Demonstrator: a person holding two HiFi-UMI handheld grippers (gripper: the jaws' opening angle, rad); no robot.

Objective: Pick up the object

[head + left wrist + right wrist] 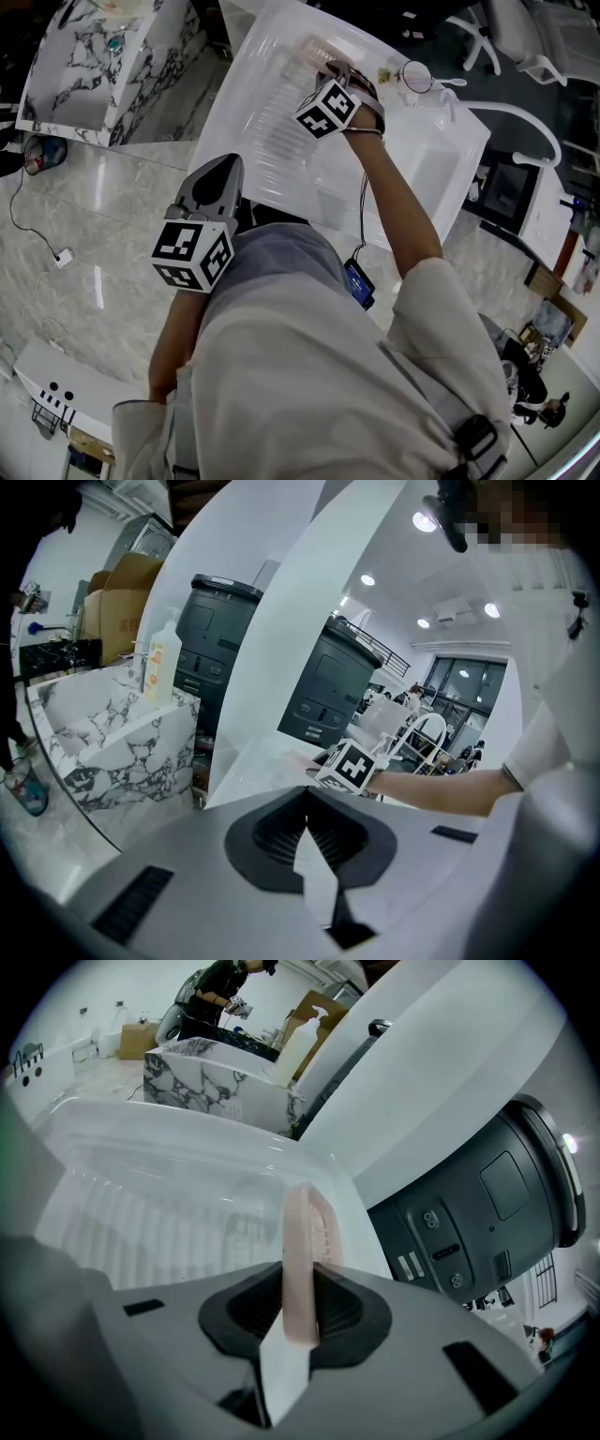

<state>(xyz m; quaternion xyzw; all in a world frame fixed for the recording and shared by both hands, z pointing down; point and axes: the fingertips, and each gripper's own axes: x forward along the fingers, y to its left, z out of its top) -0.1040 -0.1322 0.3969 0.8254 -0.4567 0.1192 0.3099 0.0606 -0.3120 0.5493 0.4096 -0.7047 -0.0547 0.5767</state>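
A thin pale pink slotted piece (302, 1241) stands on edge between the jaws of my right gripper (302, 1283), which is shut on it. Behind it lies the white ribbed drainboard (159, 1213). In the head view the right gripper (330, 75) reaches over the far part of that drainboard (272, 141), and the pink piece (321, 49) shows faintly at its tip. My left gripper (223, 169) hangs close to the person's body, short of the board's near edge, jaws together and holding nothing. In the left gripper view the left gripper (307, 803) points toward the right hand's marker cube (354, 766).
A sink basin (431, 169) with a white faucet (511, 112) adjoins the drainboard on the right. A round glass item (417, 77) sits at the back rim. A marble-patterned counter (84, 66) stands to the left. Two dark machines (328, 691) stand behind the counter. A cable (37, 234) lies on the floor.
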